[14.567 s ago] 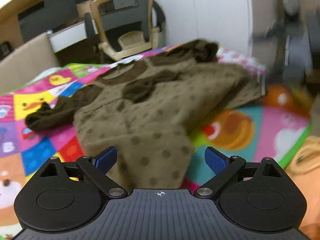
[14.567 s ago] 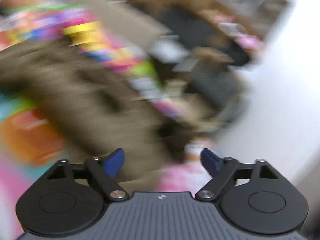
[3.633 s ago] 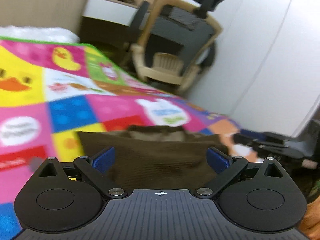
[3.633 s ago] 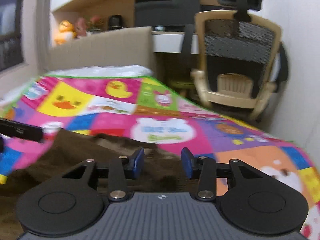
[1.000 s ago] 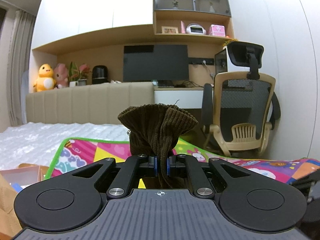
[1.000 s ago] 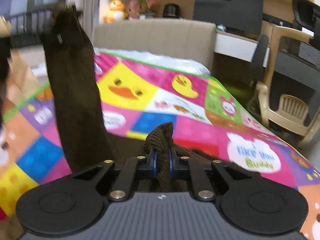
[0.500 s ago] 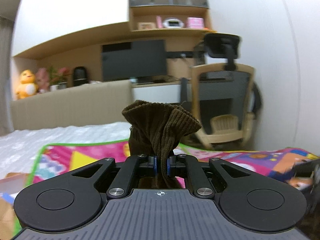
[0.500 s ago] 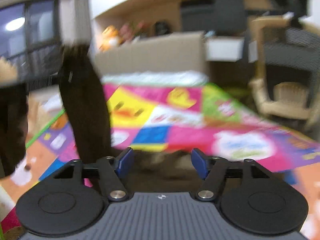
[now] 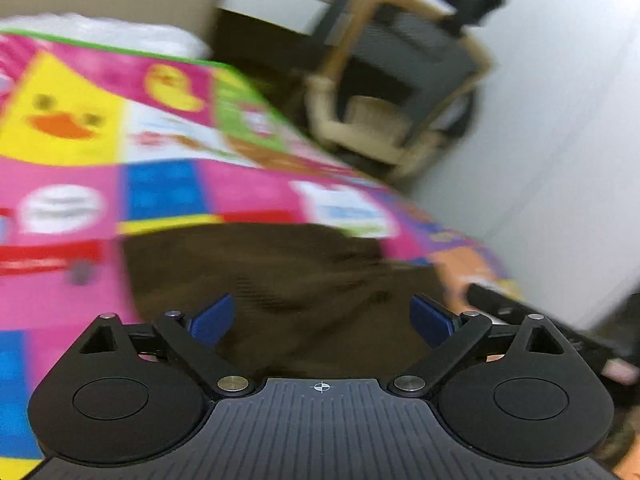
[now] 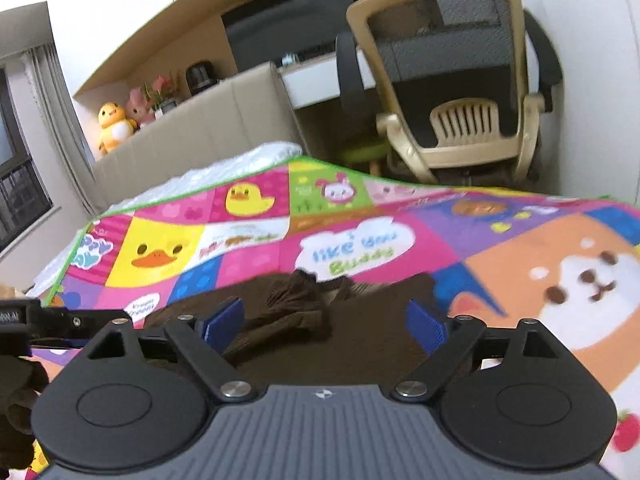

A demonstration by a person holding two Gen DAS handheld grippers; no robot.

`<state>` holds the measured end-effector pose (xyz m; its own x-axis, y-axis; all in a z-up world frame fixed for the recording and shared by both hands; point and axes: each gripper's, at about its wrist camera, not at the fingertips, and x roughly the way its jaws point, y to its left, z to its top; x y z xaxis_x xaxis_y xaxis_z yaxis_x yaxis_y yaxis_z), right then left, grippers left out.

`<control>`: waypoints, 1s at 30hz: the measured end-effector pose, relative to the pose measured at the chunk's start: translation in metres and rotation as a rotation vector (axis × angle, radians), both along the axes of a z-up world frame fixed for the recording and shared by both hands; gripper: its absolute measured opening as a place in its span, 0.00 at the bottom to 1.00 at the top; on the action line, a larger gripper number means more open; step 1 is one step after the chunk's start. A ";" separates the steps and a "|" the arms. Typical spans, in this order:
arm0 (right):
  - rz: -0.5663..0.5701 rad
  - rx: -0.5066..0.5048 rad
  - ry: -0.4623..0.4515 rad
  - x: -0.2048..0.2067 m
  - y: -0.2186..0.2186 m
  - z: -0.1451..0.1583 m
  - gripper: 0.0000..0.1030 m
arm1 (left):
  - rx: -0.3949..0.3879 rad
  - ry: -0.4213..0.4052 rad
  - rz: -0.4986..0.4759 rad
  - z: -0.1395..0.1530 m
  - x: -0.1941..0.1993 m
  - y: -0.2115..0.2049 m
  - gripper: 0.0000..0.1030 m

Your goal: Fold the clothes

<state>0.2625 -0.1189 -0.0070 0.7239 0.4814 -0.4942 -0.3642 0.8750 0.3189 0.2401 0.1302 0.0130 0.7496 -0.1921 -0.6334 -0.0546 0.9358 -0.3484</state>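
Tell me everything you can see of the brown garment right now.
The brown garment lies on the colourful play mat, dark brown and knit-looking, mostly flat. A bunched, ribbed fold sits on top near its far edge. The left wrist view shows it blurred, roughly rectangular. Both the left gripper and the right gripper are open above it, and neither holds it. Its near part is hidden behind the grippers.

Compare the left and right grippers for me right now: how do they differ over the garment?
The left gripper view is motion-blurred; the right gripper view is mostly sharp. Flat brown fabric lies ahead of the left gripper, while a bunched ribbed fold of the brown garment lies ahead of the right. Both are open, holding nothing, above the garment on the colourful play mat.
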 end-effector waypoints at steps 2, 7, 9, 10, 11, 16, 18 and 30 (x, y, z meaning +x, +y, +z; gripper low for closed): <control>0.010 -0.039 -0.004 0.011 0.018 -0.003 0.85 | 0.131 -0.002 0.082 0.002 -0.004 0.003 0.99; 0.018 -0.135 0.044 0.047 0.061 -0.025 0.66 | 0.128 -0.070 0.061 0.003 -0.020 0.030 1.00; 0.043 -0.151 0.069 0.057 0.074 -0.039 0.66 | 0.075 -0.091 0.057 0.003 -0.023 0.042 1.00; 0.059 -0.156 0.077 0.060 0.079 -0.045 0.64 | 0.049 -0.099 0.065 0.003 -0.024 0.051 1.00; 0.075 -0.160 0.083 0.062 0.084 -0.050 0.58 | 0.031 -0.106 0.066 0.004 -0.024 0.054 1.00; 0.102 -0.082 -0.010 0.035 0.061 -0.014 0.21 | -0.023 -0.114 0.073 0.007 -0.025 0.059 1.00; 0.094 -0.090 -0.055 0.020 0.040 0.003 0.21 | -0.034 -0.124 0.062 0.010 -0.024 0.057 1.00; 0.037 -0.213 0.109 0.000 -0.022 -0.043 0.34 | 0.015 0.045 -0.139 -0.030 0.018 0.009 1.00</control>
